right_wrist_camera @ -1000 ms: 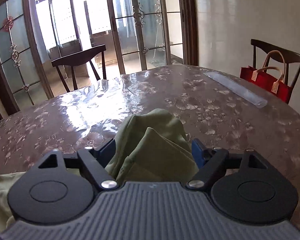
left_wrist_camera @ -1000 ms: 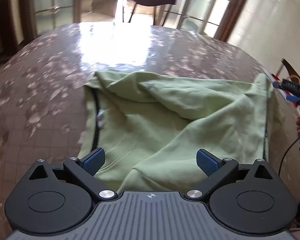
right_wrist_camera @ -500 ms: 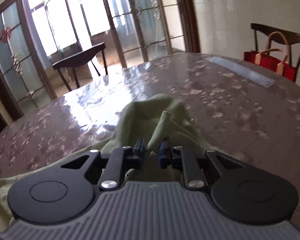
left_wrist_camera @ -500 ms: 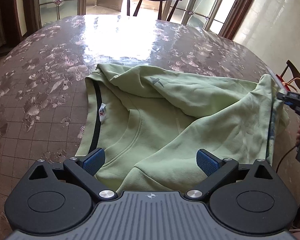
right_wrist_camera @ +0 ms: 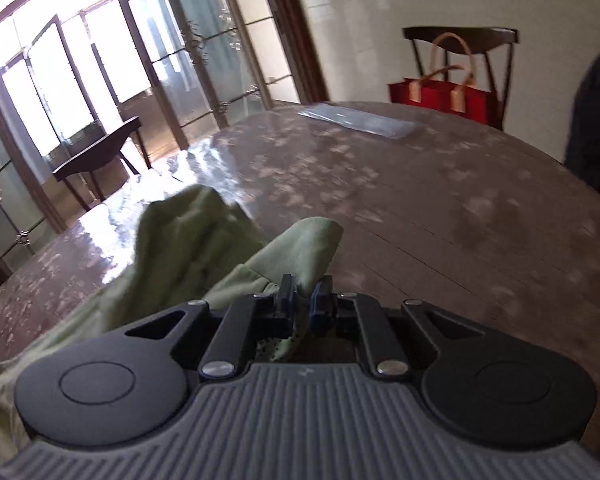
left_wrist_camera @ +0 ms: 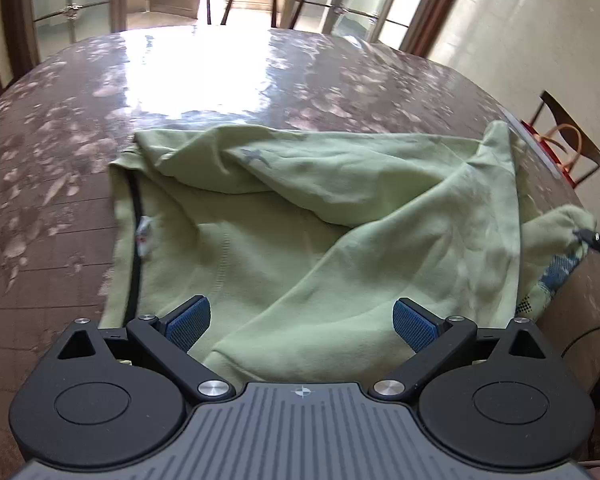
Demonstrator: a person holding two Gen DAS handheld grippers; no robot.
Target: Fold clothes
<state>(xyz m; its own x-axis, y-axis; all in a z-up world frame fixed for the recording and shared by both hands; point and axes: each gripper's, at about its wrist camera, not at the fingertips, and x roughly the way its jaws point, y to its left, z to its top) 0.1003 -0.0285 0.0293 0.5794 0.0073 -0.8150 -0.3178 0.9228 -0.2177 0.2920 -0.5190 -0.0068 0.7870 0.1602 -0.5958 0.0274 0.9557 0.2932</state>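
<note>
The left gripper (left_wrist_camera: pixel 300 320) is released, with its two blue pads far apart and nothing between them. It hangs just over the near edge of the crumpled light green sweatshirt (left_wrist_camera: pixel 300 216), which lies spread out on the round brown desk with a pale flower pattern (left_wrist_camera: pixel 60 128). Ahead of this gripper and to its left is the sweatshirt's dark-trimmed neck (left_wrist_camera: pixel 134 216) with a small white tag (left_wrist_camera: pixel 144 234) beside it. Straight ahead, a big fold of green cloth runs across the top. Far to this gripper's right, a corner of the sweatshirt is pulled up off the desk, and a bit of blue print (left_wrist_camera: pixel 560 276) shows under it. The right gripper (right_wrist_camera: pixel 306 300) is clenched on that green corner, and the cloth sticks up between its pads and hangs down to its left. Ahead of the right gripper the desk is blurry. Far ahead lies a flat clear plastic sheet (right_wrist_camera: pixel 360 120). Past the desk edge, ahead and to the right, a red bag with tan handles (right_wrist_camera: pixel 440 96) sits on a dark wooden chair (right_wrist_camera: pixel 460 36).
</note>
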